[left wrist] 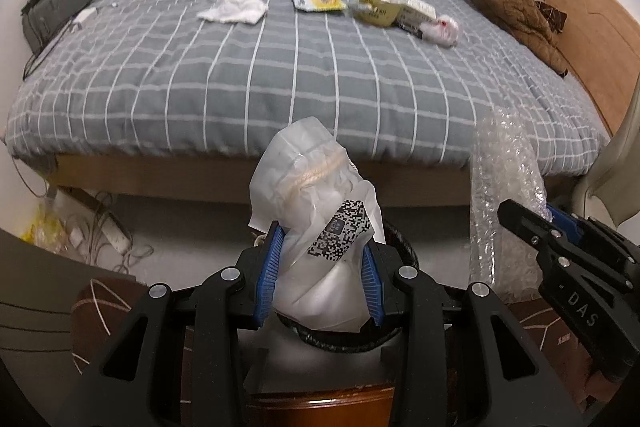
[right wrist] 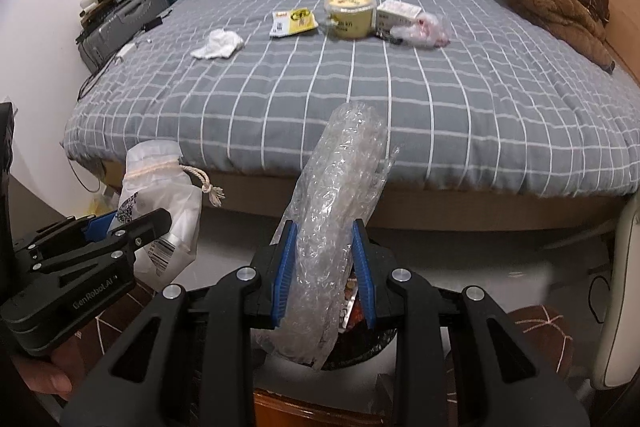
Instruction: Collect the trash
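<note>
Left gripper (left wrist: 320, 283) clamping white pouch (left wrist: 316, 227), right gripper (right wrist: 323, 279) clamping bubble wrap (right wrist: 336, 211), both hovering over near bin (right wrist: 360, 347); next: releasing both.

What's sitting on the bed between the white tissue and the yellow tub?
A yellow snack packet lies between the tissue and the tub; both wrist views show it.

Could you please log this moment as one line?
left tool: shut on drawstring pouch | right tool: shut on bubble wrap | both above bin

Bed cover (left wrist: 280, 79) grey, white grid; tub (right wrist: 350, 13) yellow.
</note>
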